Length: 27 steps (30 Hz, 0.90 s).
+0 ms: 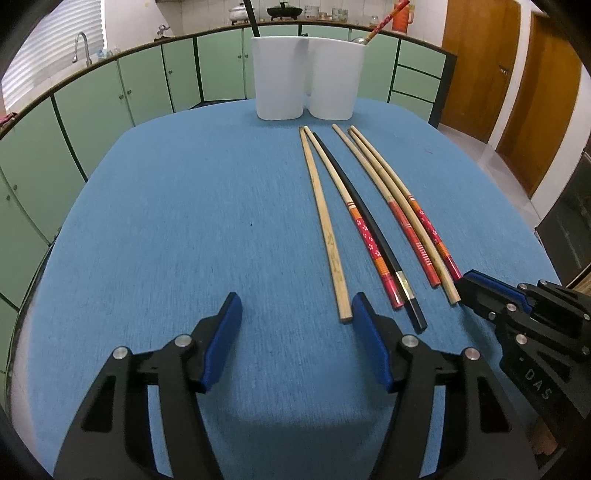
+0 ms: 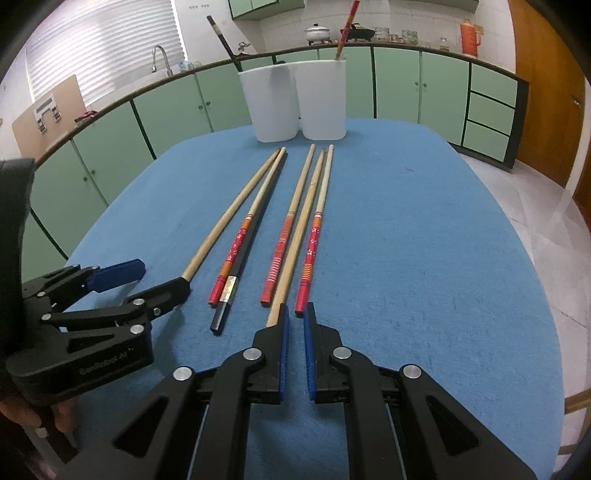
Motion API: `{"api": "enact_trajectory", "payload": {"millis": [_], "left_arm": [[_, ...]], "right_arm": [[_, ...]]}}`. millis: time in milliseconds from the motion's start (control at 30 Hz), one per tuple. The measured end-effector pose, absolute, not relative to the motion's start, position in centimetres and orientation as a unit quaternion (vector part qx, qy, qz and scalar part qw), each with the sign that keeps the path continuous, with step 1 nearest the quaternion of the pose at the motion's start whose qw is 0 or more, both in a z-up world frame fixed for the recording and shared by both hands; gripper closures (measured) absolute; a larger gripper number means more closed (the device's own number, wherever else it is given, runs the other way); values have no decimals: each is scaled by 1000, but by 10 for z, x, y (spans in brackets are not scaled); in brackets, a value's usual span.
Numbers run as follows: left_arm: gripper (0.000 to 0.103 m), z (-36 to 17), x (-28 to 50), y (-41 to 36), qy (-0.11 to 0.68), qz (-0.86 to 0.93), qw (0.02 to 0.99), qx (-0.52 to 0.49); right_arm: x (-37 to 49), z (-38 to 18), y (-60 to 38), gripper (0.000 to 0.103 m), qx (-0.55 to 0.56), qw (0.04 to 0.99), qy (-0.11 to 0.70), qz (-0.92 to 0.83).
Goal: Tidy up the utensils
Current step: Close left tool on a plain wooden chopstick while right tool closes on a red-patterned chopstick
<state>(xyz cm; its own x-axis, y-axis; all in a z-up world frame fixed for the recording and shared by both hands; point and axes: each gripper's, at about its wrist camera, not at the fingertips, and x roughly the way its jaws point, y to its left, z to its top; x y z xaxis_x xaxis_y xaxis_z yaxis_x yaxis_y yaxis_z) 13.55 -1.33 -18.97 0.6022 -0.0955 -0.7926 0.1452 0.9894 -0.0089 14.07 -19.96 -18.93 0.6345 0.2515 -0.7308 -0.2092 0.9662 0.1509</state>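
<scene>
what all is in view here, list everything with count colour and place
chopsticks on table: six; two plain wood, three wood with red patterned handles, one black; lying side by side on the cloth before the cups
white cups: two, white, touching, at the table's far edge
chopsticks in cups: two; a black one in the left cup, a red-handled one in the right cup
tablecloth: one, blue, covering the table
cabinets: green, along the back wall
left gripper: black with blue pads, open, near the leftmost plain chopstick
right gripper: narrow gap, by the near chopstick ends
</scene>
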Motion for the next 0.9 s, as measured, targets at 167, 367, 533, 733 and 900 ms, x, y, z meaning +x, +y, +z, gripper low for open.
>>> {"api": "enact_trajectory", "payload": {"millis": [167,367,533,733,900], "left_arm": [[42,-190,133,-14,438,-67,896,27],[37,-192,133,-16,434,-70,898,24],[36,-192,134,-16,432,-70,899,22],[40,-192,133,-18,432,-67,899,17],[48,-191,132,-22,429,-66,901,22]], "right_arm": [[143,-191,-196,97,0,910,401,106],[143,-192,-208,96,23,911,397,109],[143,-194,-208,95,32,912,395,110],[143,-195,-206,95,29,913,392,105],[140,-195,-203,95,19,915,391,100]]}}
